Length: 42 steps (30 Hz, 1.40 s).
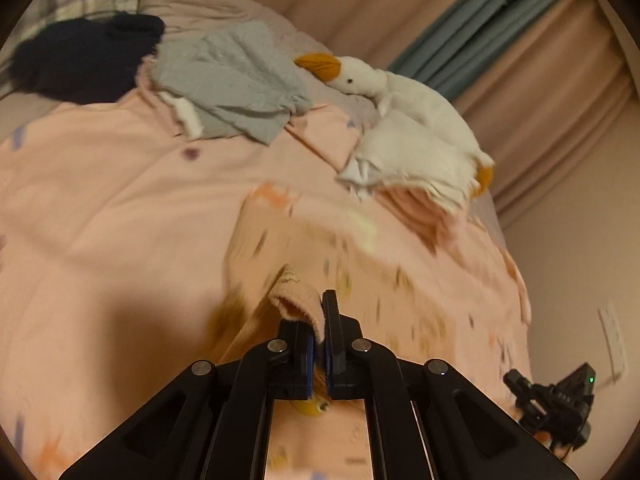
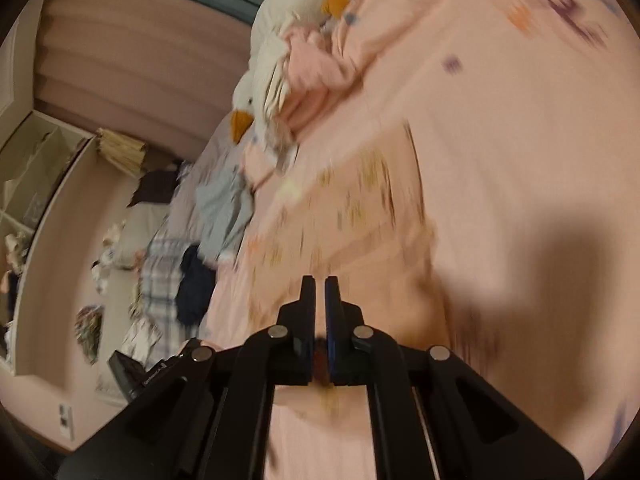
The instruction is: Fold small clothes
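A small peach garment (image 1: 320, 248) with little printed marks lies blurred on the pink bedspread (image 1: 120, 208). My left gripper (image 1: 318, 320) is shut on a ribbed edge of this garment, which bunches between the fingers. In the right wrist view my right gripper (image 2: 320, 300) is shut, with the same peach garment (image 2: 352, 208) pinched low between its jaws. The right gripper also shows in the left wrist view (image 1: 556, 404) at the bed's right edge.
A grey garment (image 1: 236, 84) and a dark navy one (image 1: 80, 56) lie at the far end of the bed. A white plush goose (image 1: 400, 120) lies on folded clothes (image 1: 420, 200) at the right. Curtains (image 1: 520, 40) hang beyond. A shelf (image 2: 36, 168) stands by the wall.
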Motion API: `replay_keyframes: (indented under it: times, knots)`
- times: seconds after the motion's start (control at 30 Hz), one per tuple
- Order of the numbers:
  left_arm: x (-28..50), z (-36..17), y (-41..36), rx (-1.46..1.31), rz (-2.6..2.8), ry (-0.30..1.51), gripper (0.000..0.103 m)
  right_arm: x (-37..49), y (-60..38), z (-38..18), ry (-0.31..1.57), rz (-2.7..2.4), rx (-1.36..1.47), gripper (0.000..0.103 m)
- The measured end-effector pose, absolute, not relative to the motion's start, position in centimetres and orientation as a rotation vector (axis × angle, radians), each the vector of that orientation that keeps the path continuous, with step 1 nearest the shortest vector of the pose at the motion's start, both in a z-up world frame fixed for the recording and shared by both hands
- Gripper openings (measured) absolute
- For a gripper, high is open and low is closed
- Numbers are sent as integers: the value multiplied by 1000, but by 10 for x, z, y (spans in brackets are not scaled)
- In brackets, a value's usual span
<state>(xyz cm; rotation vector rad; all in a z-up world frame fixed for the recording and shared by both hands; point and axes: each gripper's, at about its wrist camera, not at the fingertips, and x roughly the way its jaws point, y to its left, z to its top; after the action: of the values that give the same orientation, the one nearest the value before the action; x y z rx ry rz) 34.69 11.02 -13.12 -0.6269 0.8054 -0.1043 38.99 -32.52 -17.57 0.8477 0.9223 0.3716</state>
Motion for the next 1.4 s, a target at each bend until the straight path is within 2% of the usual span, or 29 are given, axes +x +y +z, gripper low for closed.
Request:
replay_keyframes:
  times: [0.2, 0.27, 0.3, 0.33, 0.37, 0.4, 0.43, 0.47, 0.5, 0.63, 0.73, 0.8, 0.87, 1.2, 1.27, 1.4]
  knots:
    - [459, -172, 106, -613, 53, 856, 2, 510, -317, -203, 1014, 246, 731, 7]
    - [481, -193, 102, -551, 128, 989, 5, 523, -316, -217, 1073, 233, 715, 9]
    - [484, -201, 99, -523, 107, 1057, 7, 520, -315, -221, 1100, 249, 696, 15]
    - [480, -205, 98, -515, 50, 1074, 10, 515, -315, -221, 1109, 279, 683, 21]
    - [472, -203, 98, -512, 3, 1056, 16, 505, -314, -220, 1123, 323, 664, 36]
    - [459, -198, 100, -512, -15, 1023, 29, 495, -315, -216, 1136, 351, 638, 46]
    - [446, -190, 104, -518, -18, 992, 43, 486, -315, -212, 1134, 370, 615, 48]
    - [429, -178, 109, -549, -15, 954, 50, 473, -315, -205, 1126, 403, 579, 50]
    - [420, -172, 112, -567, -19, 941, 60, 462, -314, -200, 1119, 426, 550, 50]
    - [386, -141, 114, -525, -86, 955, 62, 438, -303, -209, 1141, 426, 452, 50]
    - [355, -138, 120, -501, -84, 989, 62, 432, -291, -233, 1198, 426, 443, 42]
    - [343, -144, 124, -497, -93, 1025, 62, 436, -285, -242, 1195, 387, 422, 12]
    - [337, -151, 131, -481, -53, 1061, 62, 437, -280, -239, 1126, 364, 400, 7]
    - [382, -156, 158, -495, 29, 983, 62, 514, -302, -144, 864, 305, 451, 5]
    - [406, -161, 149, -472, 13, 954, 62, 535, -303, -148, 874, 254, 424, 6]
    - [443, -186, 139, -475, 45, 1013, 62, 568, -303, -211, 1049, 126, 346, 16]
